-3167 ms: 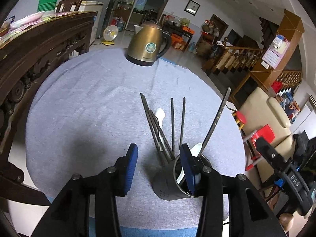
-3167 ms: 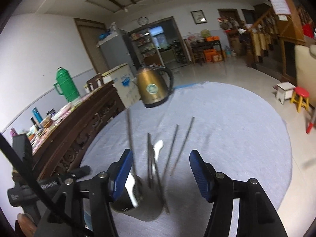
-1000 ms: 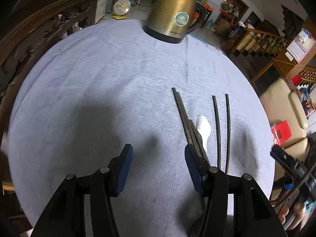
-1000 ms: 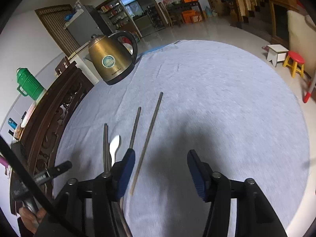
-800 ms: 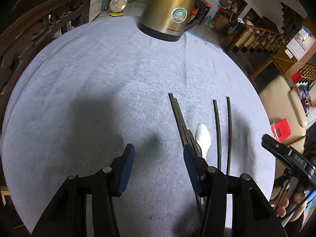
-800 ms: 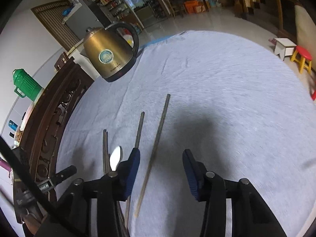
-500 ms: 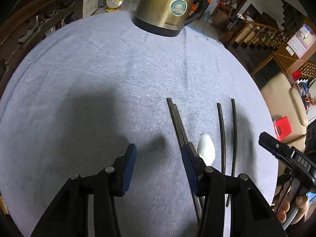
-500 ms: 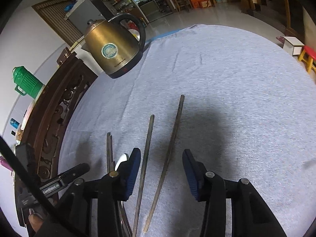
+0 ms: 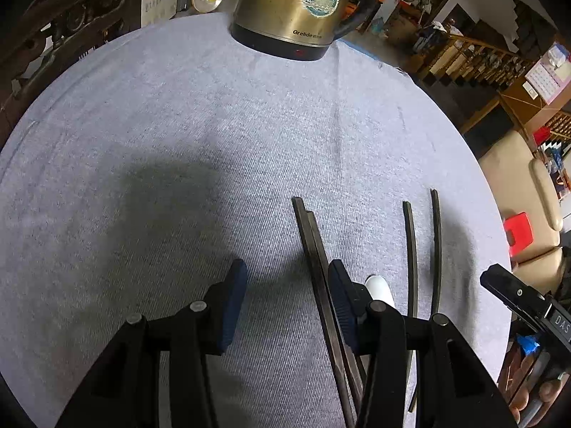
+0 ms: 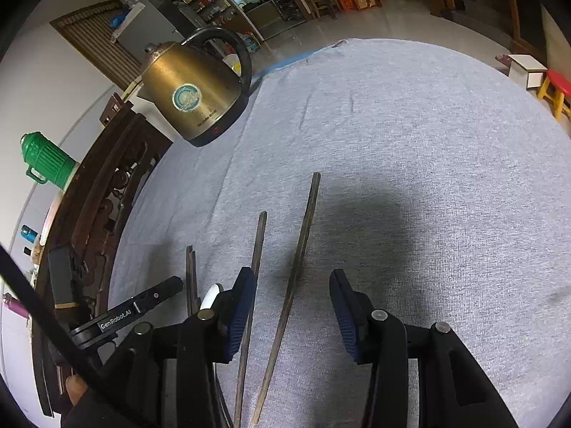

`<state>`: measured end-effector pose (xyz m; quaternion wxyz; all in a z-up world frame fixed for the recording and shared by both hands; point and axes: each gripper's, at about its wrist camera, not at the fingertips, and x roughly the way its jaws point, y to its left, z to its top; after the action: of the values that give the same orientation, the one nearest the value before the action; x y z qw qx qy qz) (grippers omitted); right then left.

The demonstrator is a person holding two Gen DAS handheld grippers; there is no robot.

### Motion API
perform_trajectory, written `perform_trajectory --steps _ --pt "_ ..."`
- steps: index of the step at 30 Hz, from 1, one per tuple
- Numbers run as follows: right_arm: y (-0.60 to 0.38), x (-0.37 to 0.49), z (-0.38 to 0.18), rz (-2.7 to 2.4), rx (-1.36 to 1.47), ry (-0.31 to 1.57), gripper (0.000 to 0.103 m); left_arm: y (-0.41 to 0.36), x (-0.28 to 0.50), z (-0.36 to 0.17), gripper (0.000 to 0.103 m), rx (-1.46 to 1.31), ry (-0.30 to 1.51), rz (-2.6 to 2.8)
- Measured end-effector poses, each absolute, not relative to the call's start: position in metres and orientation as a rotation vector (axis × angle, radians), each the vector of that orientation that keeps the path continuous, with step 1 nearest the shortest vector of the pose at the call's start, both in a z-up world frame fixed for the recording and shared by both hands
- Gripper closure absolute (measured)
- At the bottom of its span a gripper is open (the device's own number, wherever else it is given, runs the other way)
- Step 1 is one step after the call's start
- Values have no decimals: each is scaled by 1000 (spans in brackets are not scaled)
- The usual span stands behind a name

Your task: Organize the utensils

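Note:
Several dark chopsticks and a white spoon lie flat on the grey tablecloth (image 9: 178,142). A touching pair of chopsticks (image 9: 310,242) runs just inside the right pad of my left gripper (image 9: 287,297), which hangs open with only cloth in its gap. The white spoon (image 9: 378,285) shows just right of that finger, and two single chopsticks (image 9: 410,267) lie further right. My right gripper (image 10: 292,306) is open over one single chopstick (image 10: 301,246); the other (image 10: 257,253) passes by its left pad. The pair (image 10: 191,278) and spoon (image 10: 210,294) lie to its left.
A brass-coloured electric kettle (image 9: 296,7) (image 10: 196,96) stands at the far edge of the round table. A carved dark wooden cabinet (image 10: 107,192) with a green flask (image 10: 46,164) borders the left side. A person's hand (image 10: 75,388) holds the left gripper's body.
The dark holder seen earlier is out of view. Both grippers came forward and lower over the utensils, which now lie flat on the cloth, and both jaws narrowed a little.

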<state>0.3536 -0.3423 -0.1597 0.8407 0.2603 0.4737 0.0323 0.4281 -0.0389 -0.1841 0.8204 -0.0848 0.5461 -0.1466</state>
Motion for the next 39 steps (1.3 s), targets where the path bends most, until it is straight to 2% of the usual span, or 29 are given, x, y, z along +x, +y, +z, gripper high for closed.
perform_trajectory --steps 7,9,10,11,13,15,22,35,36,37,39 --pt "-335 358 -159 96 546 1003 56 -43 434 -184 54 -273 1190 -362" --pt "-333 359 -158 114 547 995 61 -44 433 -183 54 -283 1188 -374" --pt "-331 361 -157 125 548 993 68 -43 434 -184 54 -285 1193 -374" --pt "-330 363 -157 135 551 996 71 -43 435 -185 55 -286 1200 -371" --pt "-329 365 -158 142 562 999 71 -43 436 -186 66 -275 1199 -357" --pt "-328 367 -158 142 568 1000 71 -40 436 -187 72 -274 1201 -355" --pt "-326 370 -162 136 567 1016 71 -28 434 -187 74 -291 1220 -349" --pt "-326 371 -164 141 572 1021 71 -53 440 -184 74 -216 1215 -272" --pt "-326 371 -164 141 571 1021 71 -54 440 -183 75 -203 1216 -259" --pt "-326 371 -164 141 571 1022 71 -55 441 -184 82 -193 1217 -248" --pt "-326 372 -165 142 574 1023 71 -56 444 -183 84 -176 1218 -237"
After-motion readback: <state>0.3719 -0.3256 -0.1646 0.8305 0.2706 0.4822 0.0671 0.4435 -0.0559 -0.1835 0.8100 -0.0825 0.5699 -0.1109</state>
